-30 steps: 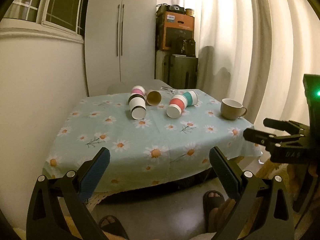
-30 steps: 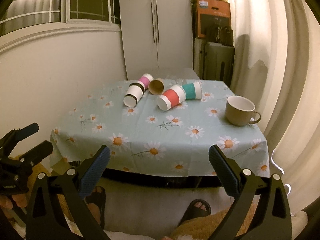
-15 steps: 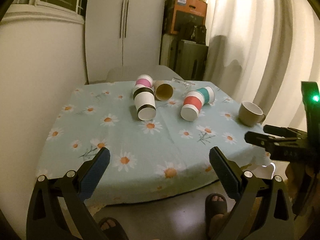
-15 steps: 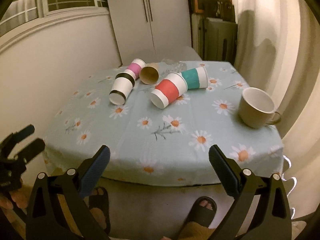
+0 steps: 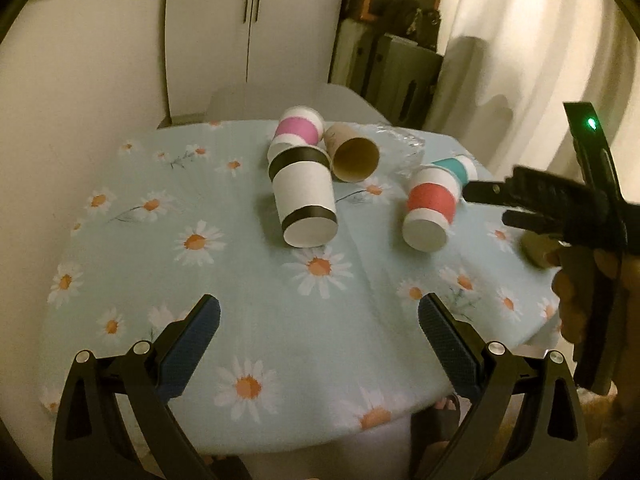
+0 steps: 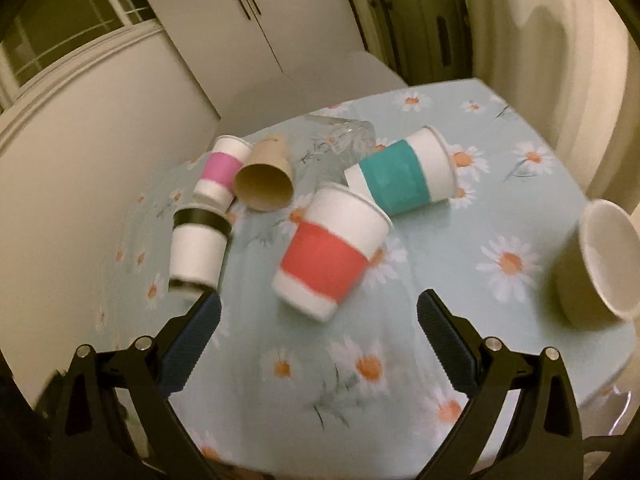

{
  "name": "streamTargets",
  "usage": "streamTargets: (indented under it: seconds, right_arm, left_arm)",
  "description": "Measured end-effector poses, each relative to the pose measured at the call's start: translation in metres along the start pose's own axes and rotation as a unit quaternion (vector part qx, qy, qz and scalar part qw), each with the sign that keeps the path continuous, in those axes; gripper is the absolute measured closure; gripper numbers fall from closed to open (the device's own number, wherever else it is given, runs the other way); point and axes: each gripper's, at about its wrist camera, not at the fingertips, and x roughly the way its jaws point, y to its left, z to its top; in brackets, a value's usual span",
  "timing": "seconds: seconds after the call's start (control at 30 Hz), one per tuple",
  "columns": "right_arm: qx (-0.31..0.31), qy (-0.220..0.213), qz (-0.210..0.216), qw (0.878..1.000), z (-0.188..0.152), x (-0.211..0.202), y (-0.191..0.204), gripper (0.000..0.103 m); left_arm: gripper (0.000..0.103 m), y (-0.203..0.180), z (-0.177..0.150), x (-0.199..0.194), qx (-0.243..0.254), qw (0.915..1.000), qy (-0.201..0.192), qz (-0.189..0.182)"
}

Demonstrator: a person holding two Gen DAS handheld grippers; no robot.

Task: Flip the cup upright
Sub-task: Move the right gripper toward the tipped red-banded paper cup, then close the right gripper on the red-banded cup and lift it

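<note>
Several paper cups lie on their sides on the daisy tablecloth (image 5: 248,320): a black-banded one (image 5: 306,200), a pink-banded one (image 5: 298,128), a plain brown one (image 5: 354,154), a red-banded one (image 5: 430,210) and a teal-banded one (image 6: 400,174). My left gripper (image 5: 318,320) is open and empty above the near part of the table, before the black-banded cup. My right gripper (image 6: 318,316) is open and empty just before the red-banded cup (image 6: 330,256); it also shows in the left wrist view (image 5: 486,206), beside that cup.
A clear glass (image 6: 340,142) lies on its side behind the cups. A beige mug (image 6: 596,264) stands at the table's right edge. A wall (image 5: 80,80) runs along the left, a cupboard (image 5: 256,28) and curtains (image 5: 540,40) behind.
Both grippers have moved forward over the table toward the cups. The right one has come close to the red-banded cup. Both stay open.
</note>
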Motion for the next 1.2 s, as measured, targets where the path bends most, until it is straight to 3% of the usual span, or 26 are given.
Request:
streamTargets:
  seconds: [0.1, 0.33, 0.43, 0.57, 0.83, 1.2]
  right_arm:
    - [0.029, 0.025, -0.002, 0.999, 0.015, 0.024, -0.004, 0.025]
    - [0.062, 0.069, 0.016, 0.996, 0.025, 0.061, -0.014, 0.031]
    - [0.063, 0.078, 0.019, 0.995, 0.028, 0.072, -0.014, 0.034]
    - [0.045, 0.076, 0.013, 0.996, 0.025, 0.071, -0.010, 0.036]
    - [-0.014, 0.122, 0.062, 0.991, -0.014, 0.038, 0.016, 0.036]
    - [-0.095, 0.163, 0.067, 0.980, -0.071, 0.023, 0.037, 0.036]
  left_arm:
    - [0.007, 0.005, 0.009, 0.017, -0.008, 0.9999, 0.014, -0.006]
    - [0.007, 0.019, 0.001, 0.041, -0.040, 0.9969, 0.066, -0.014]
    - [0.007, 0.018, -0.001, 0.044, -0.025, 0.9960, 0.086, 0.001]
    - [0.007, 0.021, -0.002, 0.044, -0.026, 0.9959, 0.087, 0.009]
    - [0.007, 0.019, -0.009, 0.029, -0.024, 0.9960, 0.086, 0.008]
    - [0.007, 0.035, -0.027, 0.018, -0.058, 0.9928, 0.105, 0.003]
